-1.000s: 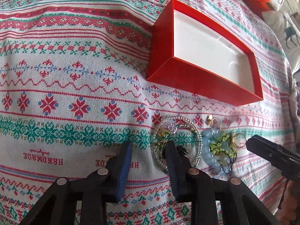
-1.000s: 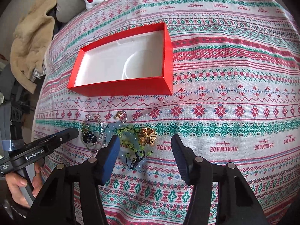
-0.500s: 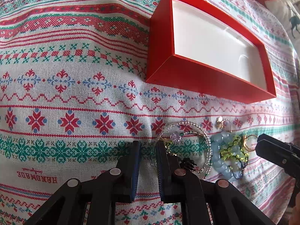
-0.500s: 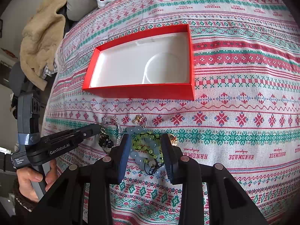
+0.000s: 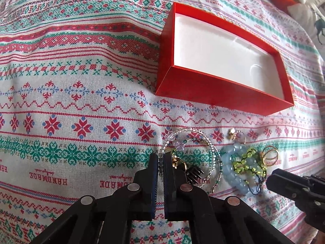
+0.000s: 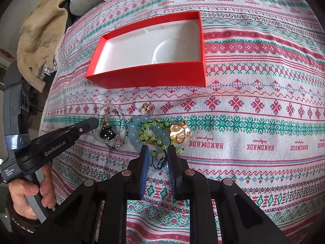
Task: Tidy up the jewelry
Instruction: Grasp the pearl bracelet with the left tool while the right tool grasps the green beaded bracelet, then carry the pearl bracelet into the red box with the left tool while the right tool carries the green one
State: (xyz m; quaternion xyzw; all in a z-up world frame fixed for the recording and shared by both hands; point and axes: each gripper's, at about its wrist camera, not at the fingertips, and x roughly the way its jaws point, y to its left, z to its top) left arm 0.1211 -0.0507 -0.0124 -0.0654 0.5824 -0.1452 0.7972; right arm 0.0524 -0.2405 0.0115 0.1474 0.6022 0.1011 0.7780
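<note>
We find the left claw (image 5: 160,162) closed on the clear bead strand (image 5: 205,142), which lies on the cloth (image 5: 81,81) in front of the empty red box (image 5: 219,93) with a black charm (image 5: 194,173) and gold bits inside its loop — a lift could drag these along or let the thin strand slip from the pads. The right claw (image 6: 157,152) is closing around the tangled cords of the green beads (image 6: 152,128), which lie over the blue bracelet (image 6: 138,130), pads not yet pressing. We judge that both may rise knotted together — or snag the gold ring (image 6: 179,133) touching them.
</note>
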